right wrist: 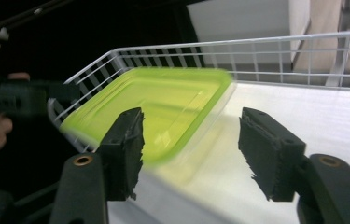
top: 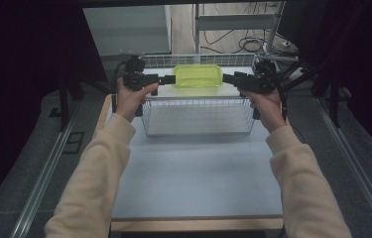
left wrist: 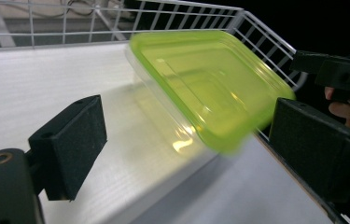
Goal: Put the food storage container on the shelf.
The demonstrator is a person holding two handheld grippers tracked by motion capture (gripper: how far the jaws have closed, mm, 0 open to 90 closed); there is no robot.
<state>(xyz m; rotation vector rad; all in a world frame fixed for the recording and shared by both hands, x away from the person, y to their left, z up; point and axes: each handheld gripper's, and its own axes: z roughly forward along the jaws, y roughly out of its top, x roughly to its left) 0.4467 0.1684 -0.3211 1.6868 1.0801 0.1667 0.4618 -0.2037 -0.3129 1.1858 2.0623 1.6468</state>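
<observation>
A clear shallow container with a yellow-green lid [top: 198, 76] hangs level over the far half of a white wire basket [top: 198, 116]. My left gripper [top: 166, 79] is at its left end and my right gripper [top: 228, 78] at its right end. In the left gripper view the jaws of the left gripper [left wrist: 186, 121] stand wide open, and the container [left wrist: 210, 88] is tilted and blurred just ahead of them. The right gripper [right wrist: 192, 126] is also open, with the blurred container [right wrist: 154, 112] in front of its left jaw. Neither pair of jaws presses on it.
The basket stands at the far end of a pale table [top: 198, 173] with a wooden front edge. Its wire rim [left wrist: 116, 32] encloses a white floor. Behind it are a metal frame and floor cables [top: 253, 44]. Dark curtains flank both sides.
</observation>
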